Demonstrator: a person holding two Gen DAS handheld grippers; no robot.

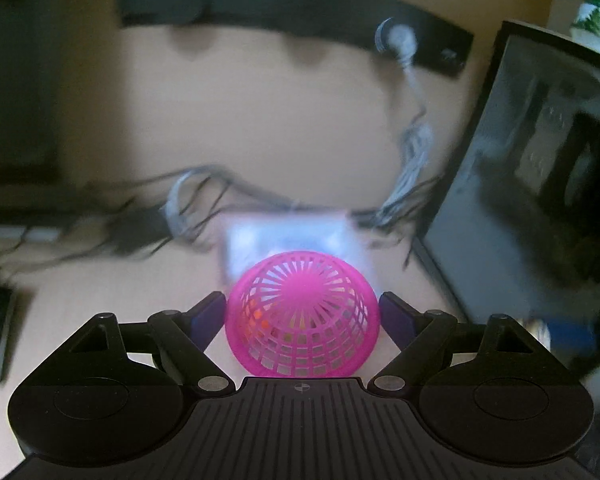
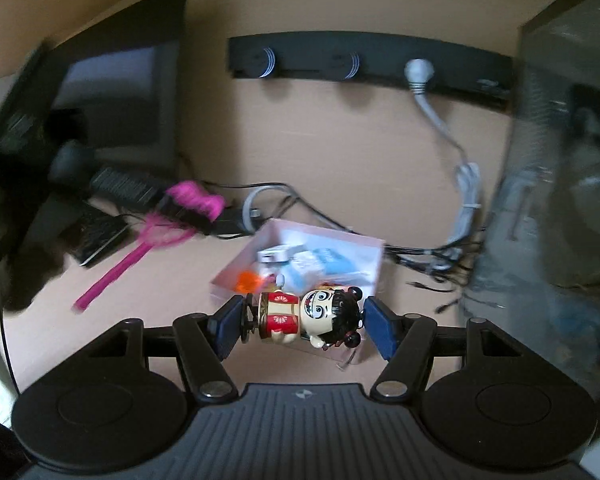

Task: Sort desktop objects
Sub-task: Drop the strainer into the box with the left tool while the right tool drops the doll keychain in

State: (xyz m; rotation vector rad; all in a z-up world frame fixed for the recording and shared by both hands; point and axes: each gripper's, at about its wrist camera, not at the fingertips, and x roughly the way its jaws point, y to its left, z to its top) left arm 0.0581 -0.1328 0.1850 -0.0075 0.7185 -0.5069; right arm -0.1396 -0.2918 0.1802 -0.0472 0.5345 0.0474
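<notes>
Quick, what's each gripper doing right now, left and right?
Left gripper: closed on a pink mesh basket, held between both pads.
Right gripper: closed on a toy figurine, gripped end to end, lying sideways.

Your left gripper (image 1: pixel 302 314) and right gripper (image 2: pixel 300 326): black ribbed housings, round side discs, silver pivot screws, black linkage arms, blue finger pads (image 2: pixel 380 330).

No readable text, brand, number or label in either view. Small round cross-mark emblem on the hand-held gripper (image 1: pixel 302 316) body, centre top edge, both cams; a sign only, no letters. Faint pale mark at the right end of the black bar (image 2: pixel 488 82) on the wall, too blurred to read. Blue-white packs in the clear box (image 2: pixel 364 248) below the bar: print illegible.
</notes>
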